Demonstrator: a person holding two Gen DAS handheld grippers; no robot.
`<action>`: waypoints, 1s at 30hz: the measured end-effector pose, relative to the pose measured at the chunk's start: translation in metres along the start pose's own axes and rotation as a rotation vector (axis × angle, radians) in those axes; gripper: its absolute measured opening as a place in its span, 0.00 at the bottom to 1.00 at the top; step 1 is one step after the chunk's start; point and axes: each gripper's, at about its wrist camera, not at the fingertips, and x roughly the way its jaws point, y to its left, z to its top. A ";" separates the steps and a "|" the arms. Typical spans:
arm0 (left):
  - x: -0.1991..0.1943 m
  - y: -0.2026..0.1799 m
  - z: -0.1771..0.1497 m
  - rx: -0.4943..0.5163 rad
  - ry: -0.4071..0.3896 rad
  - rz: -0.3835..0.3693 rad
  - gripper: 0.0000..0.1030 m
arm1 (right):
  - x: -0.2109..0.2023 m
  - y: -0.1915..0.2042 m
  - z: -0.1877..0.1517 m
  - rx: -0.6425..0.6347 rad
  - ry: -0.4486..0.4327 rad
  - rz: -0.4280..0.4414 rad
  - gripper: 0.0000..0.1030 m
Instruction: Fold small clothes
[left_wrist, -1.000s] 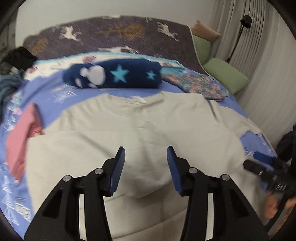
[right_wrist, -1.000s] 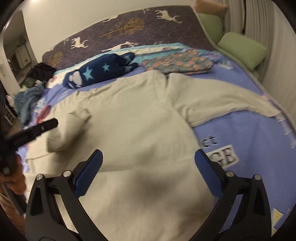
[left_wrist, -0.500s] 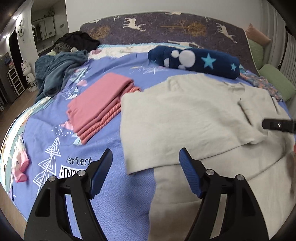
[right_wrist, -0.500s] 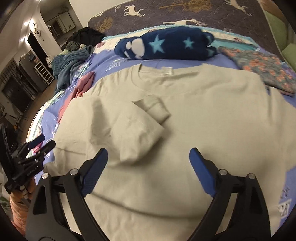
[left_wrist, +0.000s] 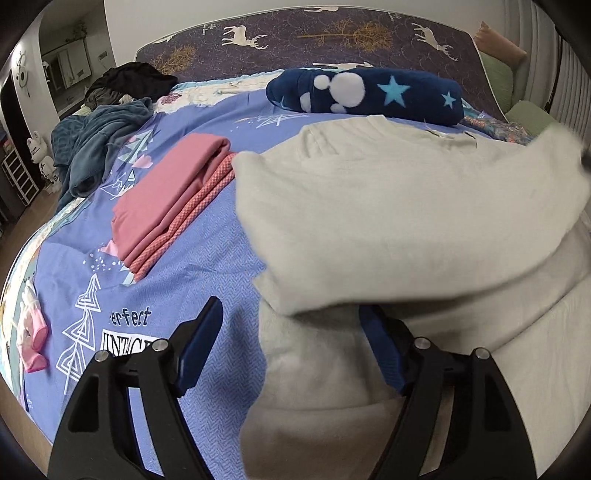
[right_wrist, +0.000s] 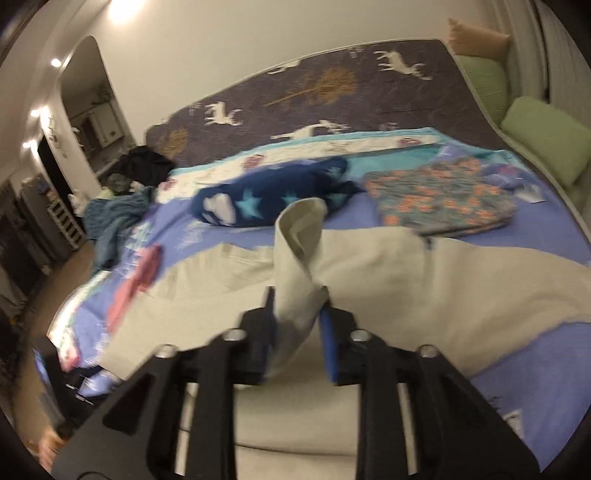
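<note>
Cream sweatshirt (left_wrist: 388, 206) spread across the blue bed sheet (left_wrist: 207, 266), filling the centre and 3 o'clock side of the left wrist view, collar toward 12 o'clock. One sleeve (right_wrist: 295, 258) lifted off the body and pinched between the right tongs (right_wrist: 297, 317), cuff end curling up toward 12 o'clock. Left tongs (left_wrist: 291, 332) spread wide, straddling the sweatshirt's left side edge near the hem, gripping nothing; far pad partly hidden under a raised flap of fabric. Beyond: folded pink garment (left_wrist: 173, 206) at 10 o'clock just beside the sweatshirt, navy star-print fleece roll (left_wrist: 369, 92) at 12 o'clock, floral garment (right_wrist: 443, 195) at 1 o'clock in the right wrist view, teal blanket (left_wrist: 96, 144) further out at 10 o'clock. Likely risks: thin bite on the sleeve slipping mid-carry and dropping it crooked; dragging the body out of square if pulled too hard; left tongs closing on sheet along with the fabric edge.
</note>
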 end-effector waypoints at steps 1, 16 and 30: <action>0.000 0.001 0.000 -0.008 0.000 0.009 0.82 | 0.005 -0.016 -0.008 0.013 0.052 -0.023 0.59; 0.003 0.019 0.000 -0.098 0.021 0.039 0.84 | 0.074 -0.061 -0.009 0.053 0.281 0.056 0.73; 0.008 0.041 -0.002 -0.211 0.025 0.083 0.85 | 0.062 -0.048 0.020 -0.065 0.125 -0.193 0.15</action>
